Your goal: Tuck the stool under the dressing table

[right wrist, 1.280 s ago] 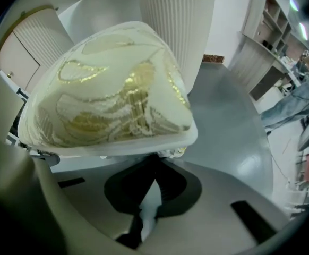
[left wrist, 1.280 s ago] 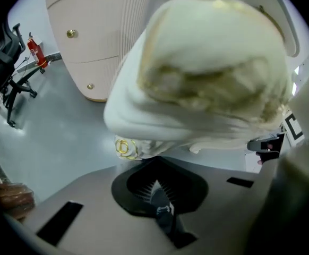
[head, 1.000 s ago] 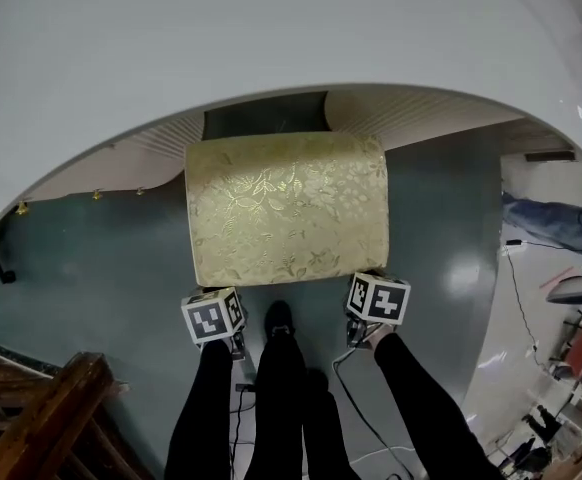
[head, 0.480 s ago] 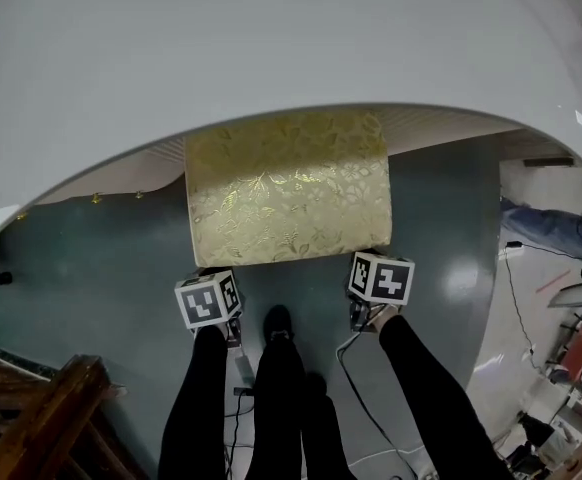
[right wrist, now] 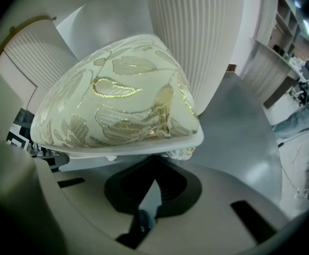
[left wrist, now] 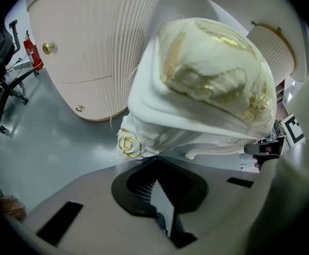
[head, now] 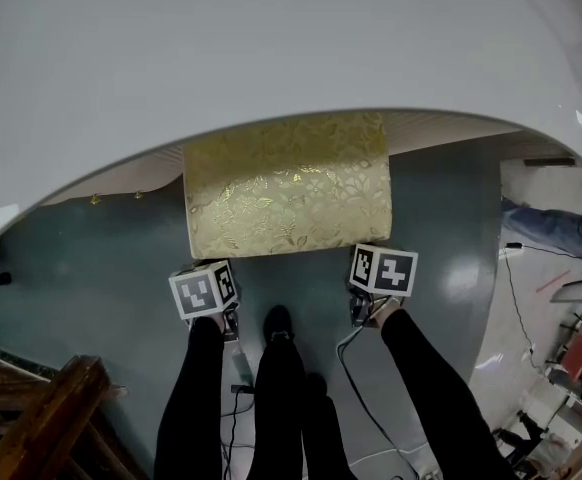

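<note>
We look steeply down at a stool (head: 286,188) with a gold leaf-patterned cushion on a white frame. Its far end sits under the curved white top of the desk (head: 271,48); its near end sticks out over the grey floor (head: 101,258). We stand just behind it, black trouser legs and one black shoe (head: 278,320) in view.

Our left tool (left wrist: 155,190) is at the stool's near left corner, beside a gold rosette (left wrist: 127,145) on the frame. It is released: a narrow wedge of floor shows between its ribbed pads, and nothing is held.

Our right tool (right wrist: 150,193) is at the near right corner, just under the cushion's rim. It is also released, slightly apart and gripping nothing.

Ribbed cream panels with gold knobs (left wrist: 47,48) stand beyond the stool.
</note>
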A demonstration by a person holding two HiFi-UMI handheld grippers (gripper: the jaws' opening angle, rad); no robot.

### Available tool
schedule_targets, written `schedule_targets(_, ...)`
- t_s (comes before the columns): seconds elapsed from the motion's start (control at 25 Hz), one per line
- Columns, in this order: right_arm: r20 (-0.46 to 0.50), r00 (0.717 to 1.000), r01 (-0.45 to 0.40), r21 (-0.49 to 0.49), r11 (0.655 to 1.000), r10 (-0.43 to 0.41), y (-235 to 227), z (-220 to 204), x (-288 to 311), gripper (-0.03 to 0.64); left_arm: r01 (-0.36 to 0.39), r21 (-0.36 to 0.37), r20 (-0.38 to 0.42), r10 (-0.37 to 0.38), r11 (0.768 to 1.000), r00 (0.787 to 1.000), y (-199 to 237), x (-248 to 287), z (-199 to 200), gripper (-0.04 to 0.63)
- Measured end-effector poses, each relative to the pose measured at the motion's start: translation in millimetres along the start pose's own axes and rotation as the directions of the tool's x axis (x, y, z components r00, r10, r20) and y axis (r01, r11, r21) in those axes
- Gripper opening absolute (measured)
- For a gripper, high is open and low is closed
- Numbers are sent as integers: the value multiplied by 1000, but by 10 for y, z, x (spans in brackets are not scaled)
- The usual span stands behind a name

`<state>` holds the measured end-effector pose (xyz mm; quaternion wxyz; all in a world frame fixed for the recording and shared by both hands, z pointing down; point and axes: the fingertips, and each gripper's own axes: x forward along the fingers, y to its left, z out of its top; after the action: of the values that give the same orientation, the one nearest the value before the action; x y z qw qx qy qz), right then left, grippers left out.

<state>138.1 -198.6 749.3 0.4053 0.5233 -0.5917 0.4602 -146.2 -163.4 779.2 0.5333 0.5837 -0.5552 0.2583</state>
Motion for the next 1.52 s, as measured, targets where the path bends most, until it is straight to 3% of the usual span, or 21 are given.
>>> schedule_targets(0.32, 15, 1000, 4, -6, 1000, -4, -58, -337, -121, 3, -8, -5, 24, 8, 1000, 1000, -39, -119, -337, 8)
schedule_targets(0.6, 8, 999, 36, -75, 997, -36, -124, -430, -148, 5, -12, 14, 65, 11, 1000, 998, -117, -242, -326, 8)
schedule_targets(0.88, 42, 999, -21, -87, 996, 25, -76, -625, -303, 5, -34, 12, 75, 33, 999, 997, -50, -415, -451, 8)
schedule_targets(1.12, 76, 992, -91, -124, 988, 101, 98, -803, -469, 3, -48, 53, 92, 43, 997, 995, -93, -621, -592, 8)
schedule_targets(1.52, 112, 986, -106, -174, 979, 127, 173, -965, -772, 3, -18, 51, 128, 12, 999, 992, -357, -921, -764, 8)
